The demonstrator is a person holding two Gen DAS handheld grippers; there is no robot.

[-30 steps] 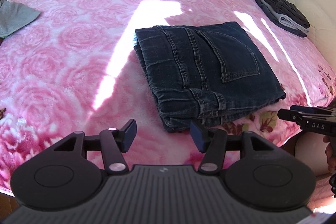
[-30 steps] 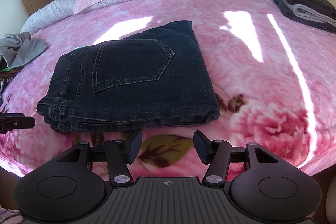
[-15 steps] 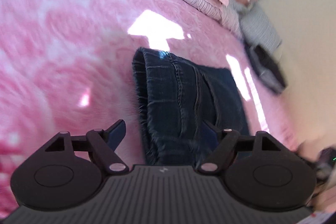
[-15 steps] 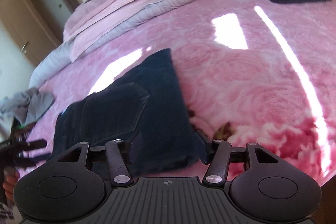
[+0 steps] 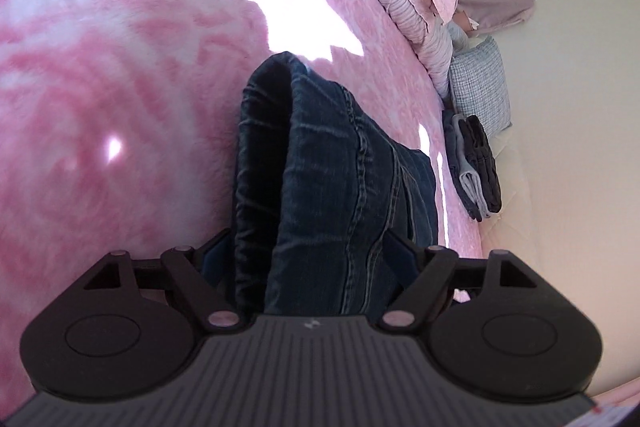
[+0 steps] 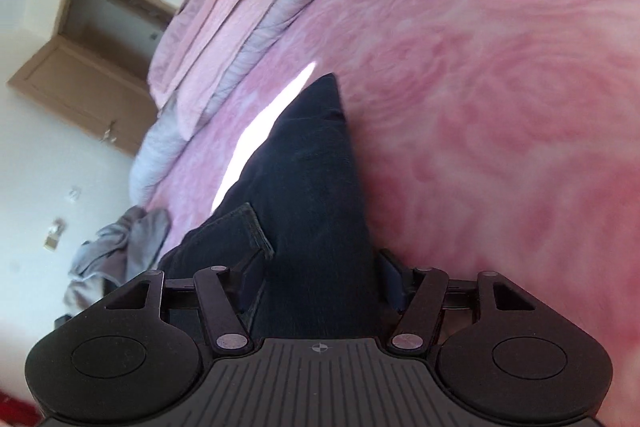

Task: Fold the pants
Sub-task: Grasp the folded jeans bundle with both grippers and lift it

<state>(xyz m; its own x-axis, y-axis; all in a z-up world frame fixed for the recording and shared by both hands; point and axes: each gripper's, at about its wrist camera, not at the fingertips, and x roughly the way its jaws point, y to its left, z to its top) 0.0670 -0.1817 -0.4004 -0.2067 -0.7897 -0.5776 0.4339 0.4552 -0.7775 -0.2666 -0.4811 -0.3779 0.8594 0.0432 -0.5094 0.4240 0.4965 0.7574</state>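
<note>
The folded dark blue jeans (image 5: pixel 328 155) lie on the pink rose-patterned bed cover (image 5: pixel 120 107). My left gripper (image 5: pixel 308 255) is rolled sideways and straddles one edge of the stack, where the folded layers show. Its jaws stand wide with the denim filling the gap between them. In the right wrist view the jeans (image 6: pixel 308 167) run away from the camera with a back pocket at the left. My right gripper (image 6: pixel 320 267) straddles their other edge. Its jaws are opening with the denim between them, and no pad visibly squeezes the cloth.
A stack of folded dark and grey clothes (image 5: pixel 476 167) sits near the bed's far edge beside a checked pillow (image 5: pixel 480 83). Folded pink and striped bedding (image 6: pixel 240 19) lies at the head. A crumpled grey garment (image 6: pixel 120 243) is at the bed's side, with a wooden door (image 6: pixel 80 83) beyond.
Both grippers came down and in from in front of the jeans, rolling over, and now straddle opposite sides of the stack. The left jaws widened.
</note>
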